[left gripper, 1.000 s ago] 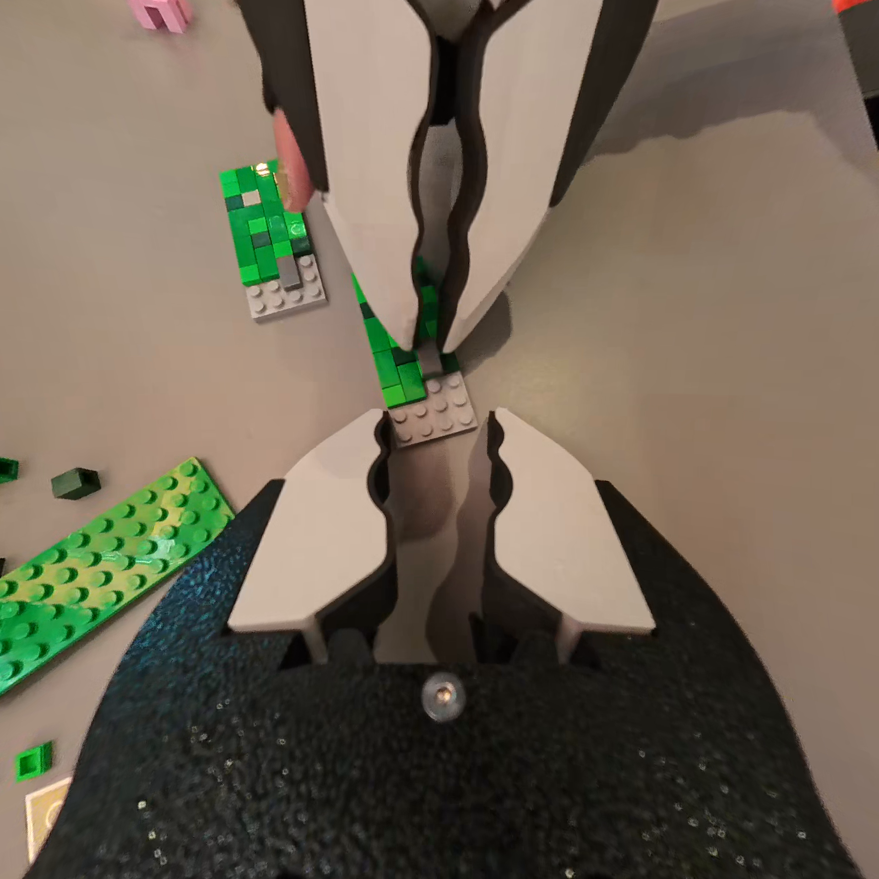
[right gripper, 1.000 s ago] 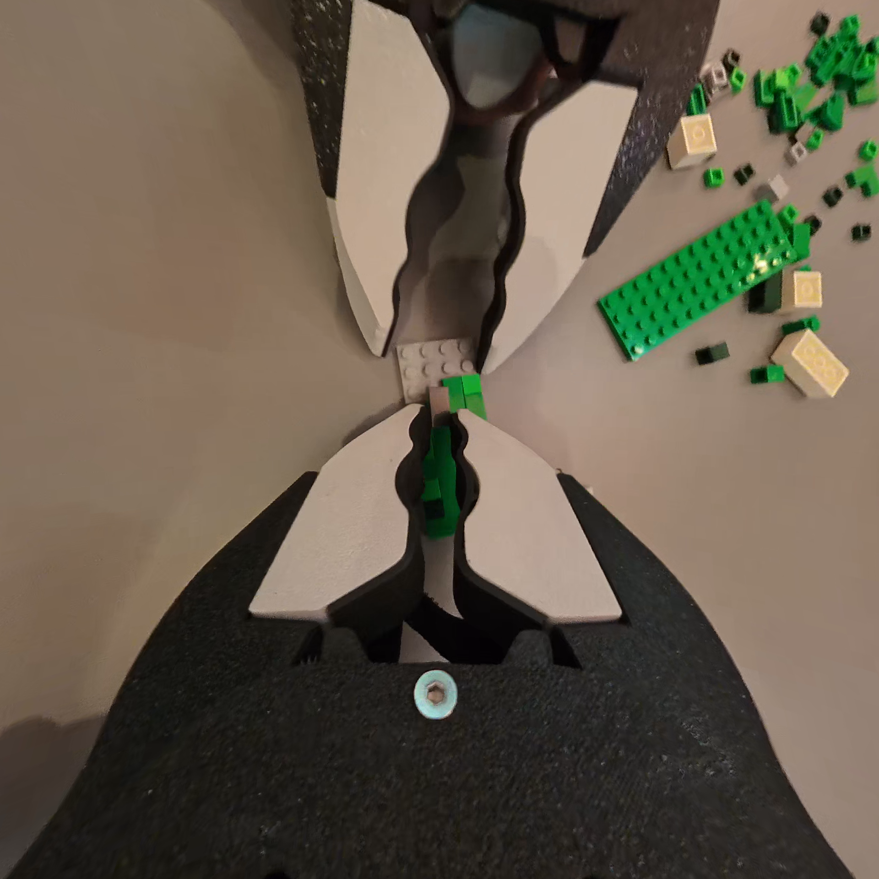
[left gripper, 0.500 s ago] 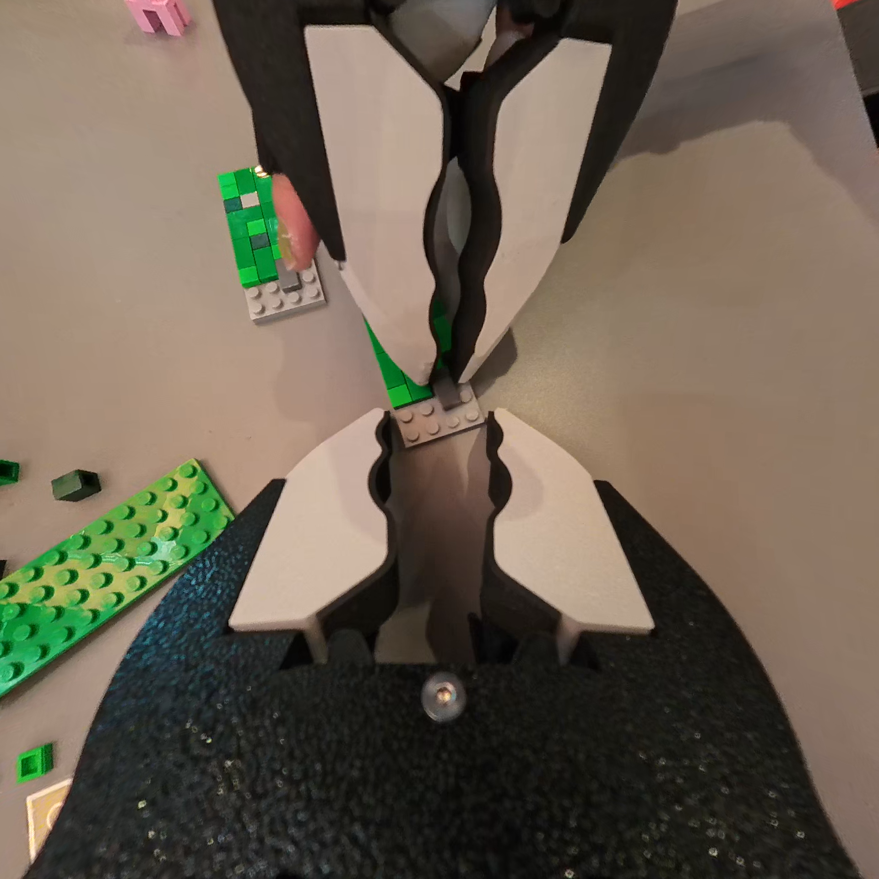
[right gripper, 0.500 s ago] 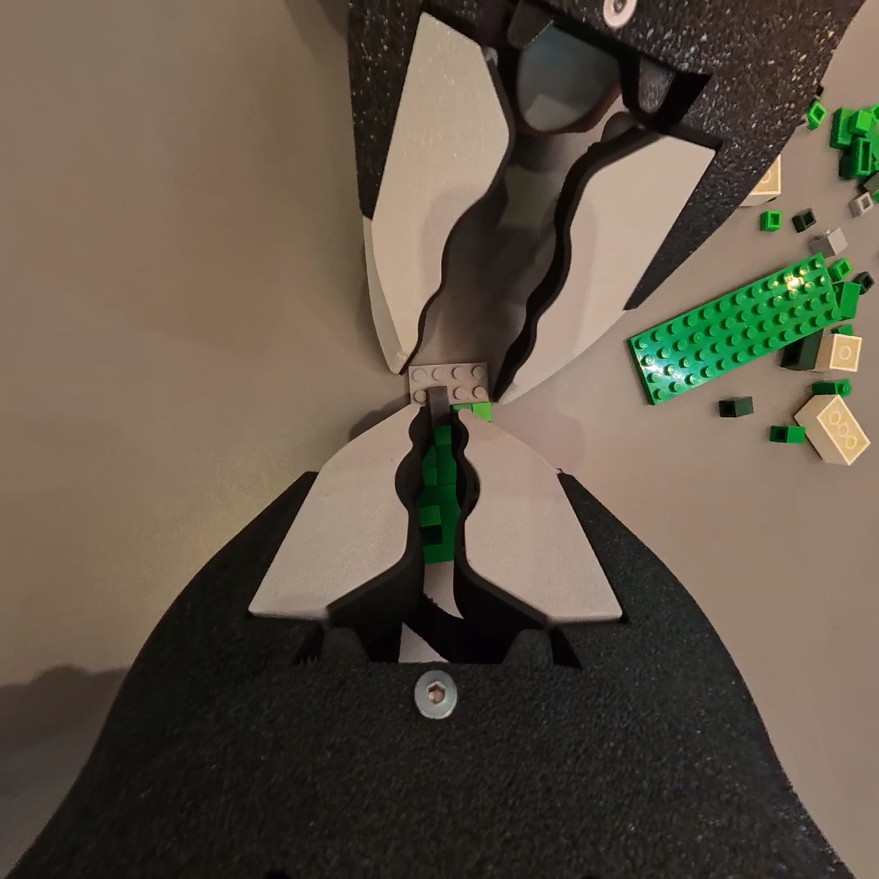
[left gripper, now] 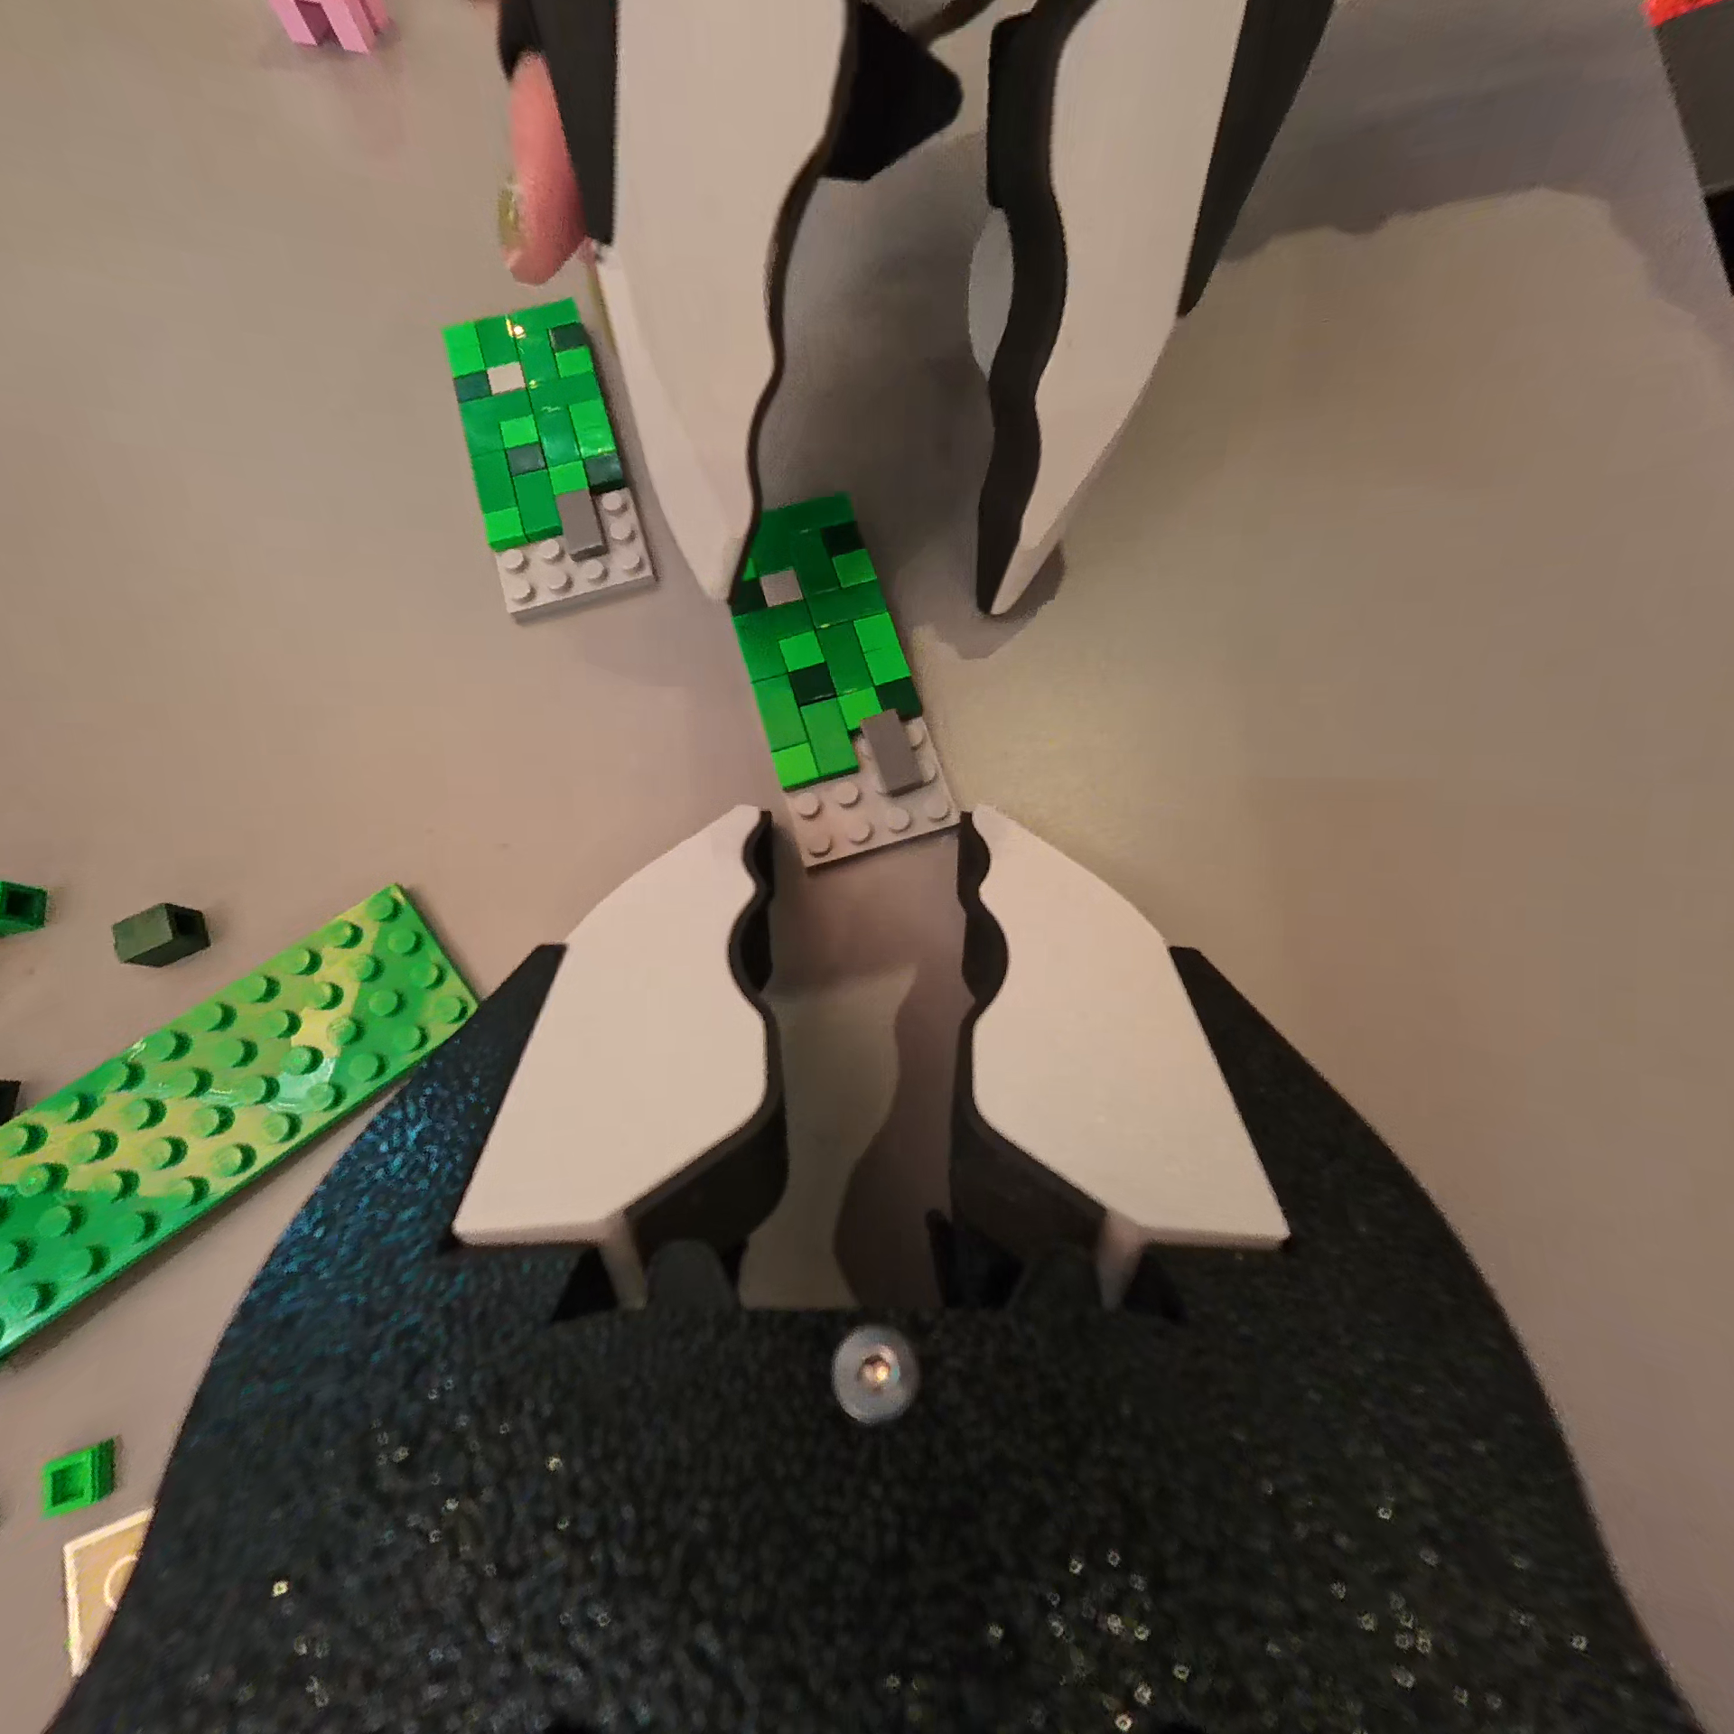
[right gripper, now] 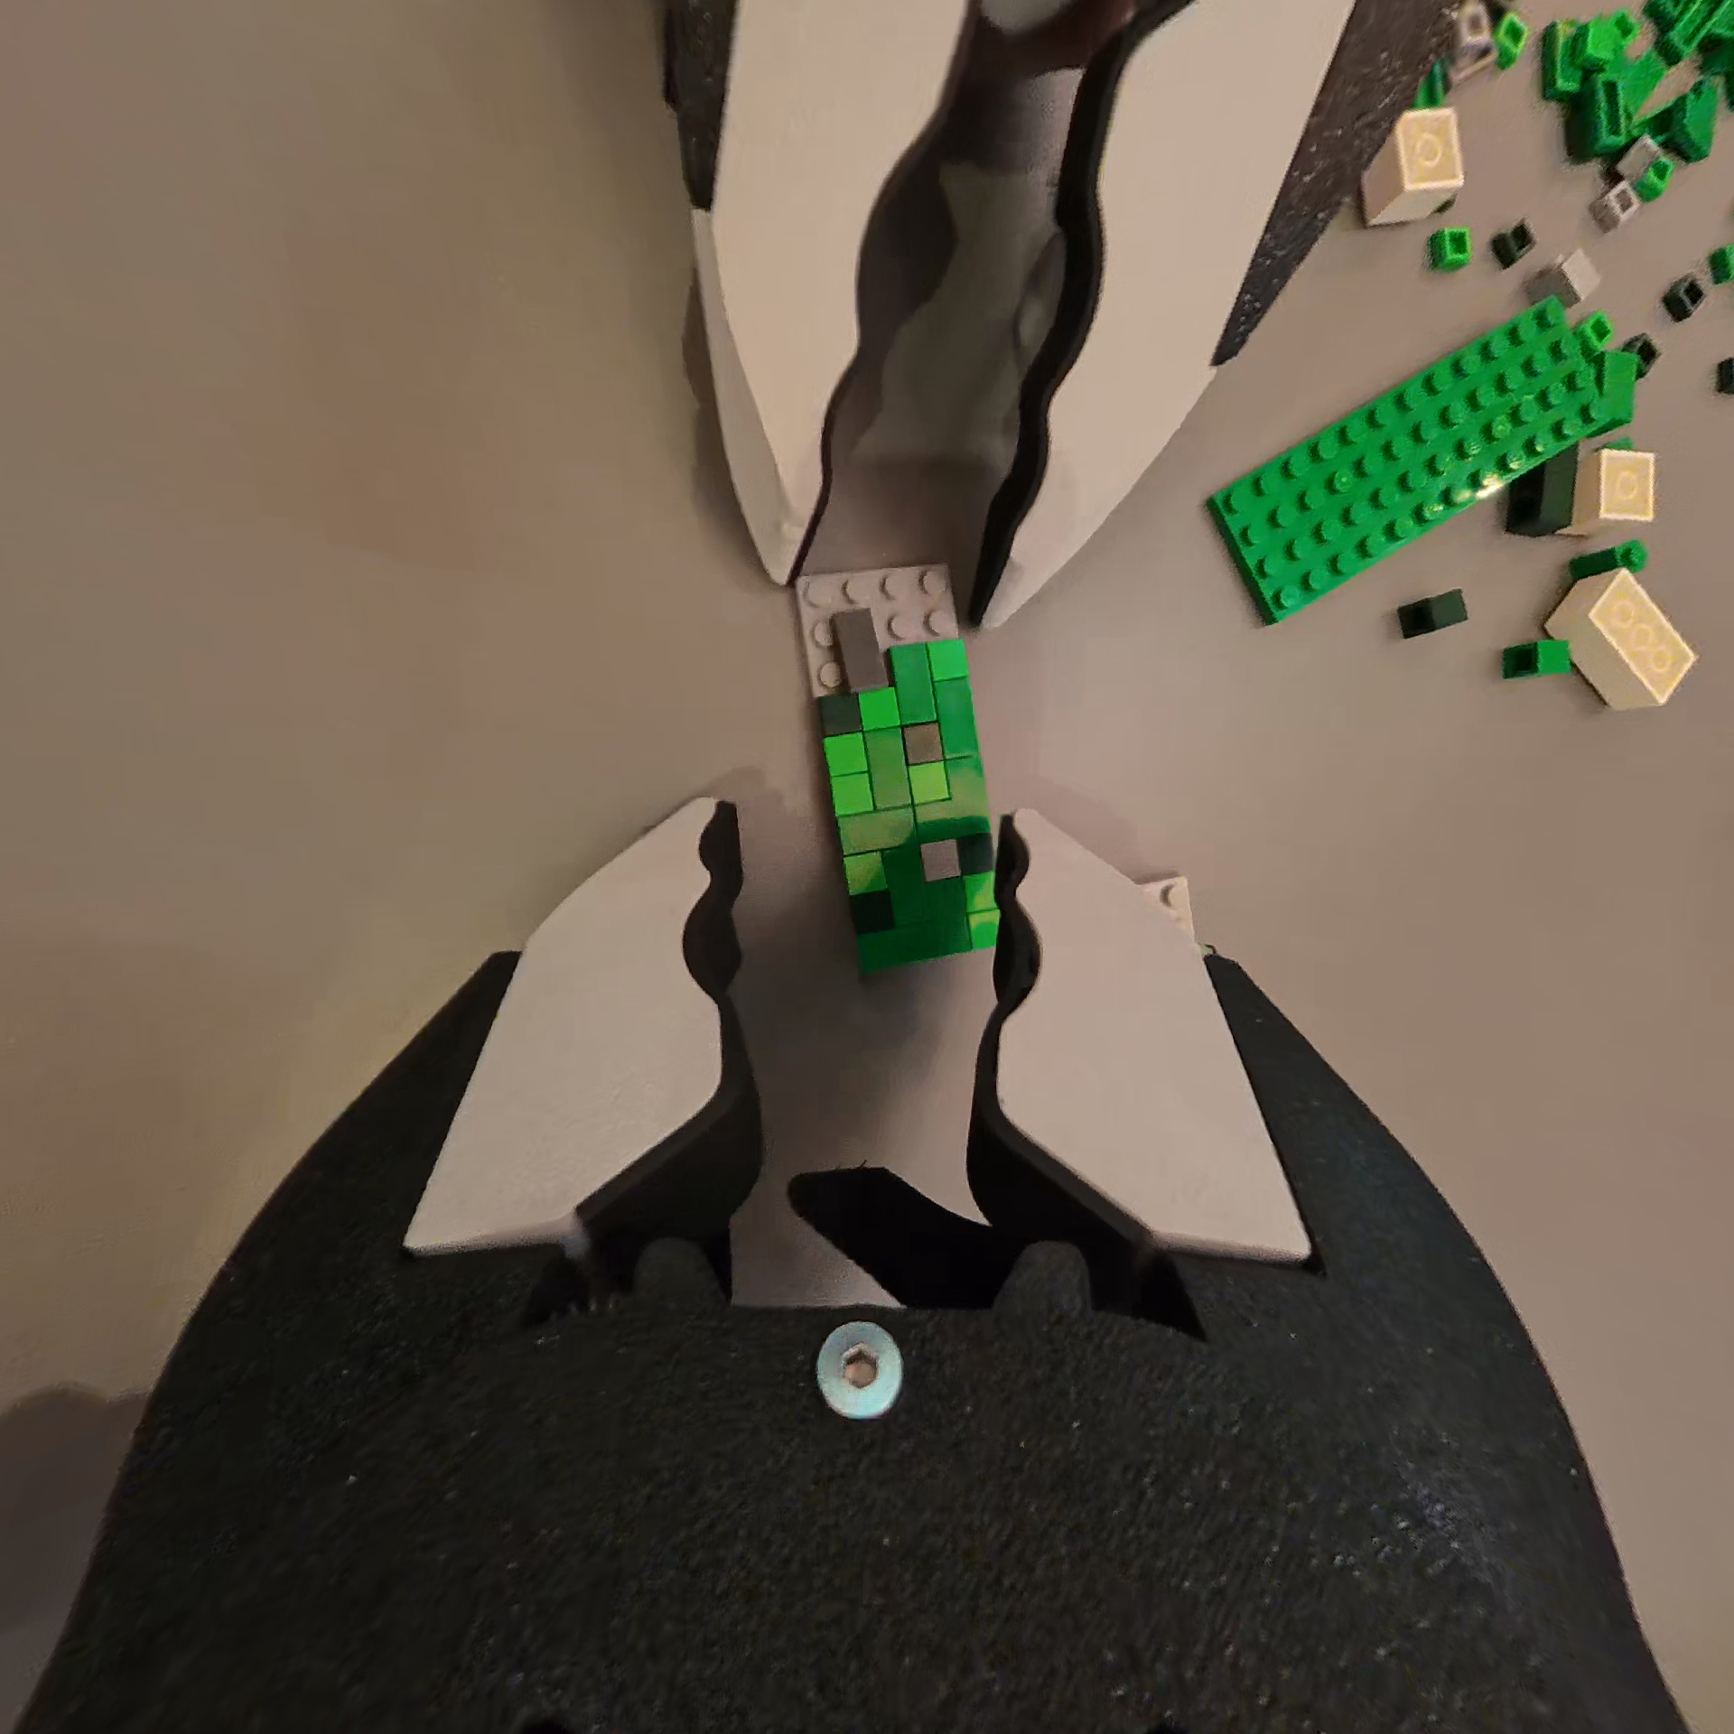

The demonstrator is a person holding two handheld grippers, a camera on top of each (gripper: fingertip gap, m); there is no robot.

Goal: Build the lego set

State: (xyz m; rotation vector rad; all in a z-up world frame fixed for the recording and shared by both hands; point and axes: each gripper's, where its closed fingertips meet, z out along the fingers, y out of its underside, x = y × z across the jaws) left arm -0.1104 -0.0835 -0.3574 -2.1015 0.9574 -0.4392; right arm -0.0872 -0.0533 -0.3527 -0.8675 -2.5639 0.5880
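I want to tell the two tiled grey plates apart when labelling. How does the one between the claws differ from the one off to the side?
The plate between the claws has the left claw at its bare grey end and the open right claw straddling its green end; the side plate lies clear of both. The side plate also sits farther from the left claw's camera. Both carry mixed green tiles, a long grey tile and exposed grey studs at one end.

We see a plain grey table [left gripper: 1314,844] carrying two green-tiled grey plates [left gripper: 830,676] [left gripper: 544,450], a long green studded plate [left gripper: 216,1098], and scattered small bricks [right gripper: 1633,84].
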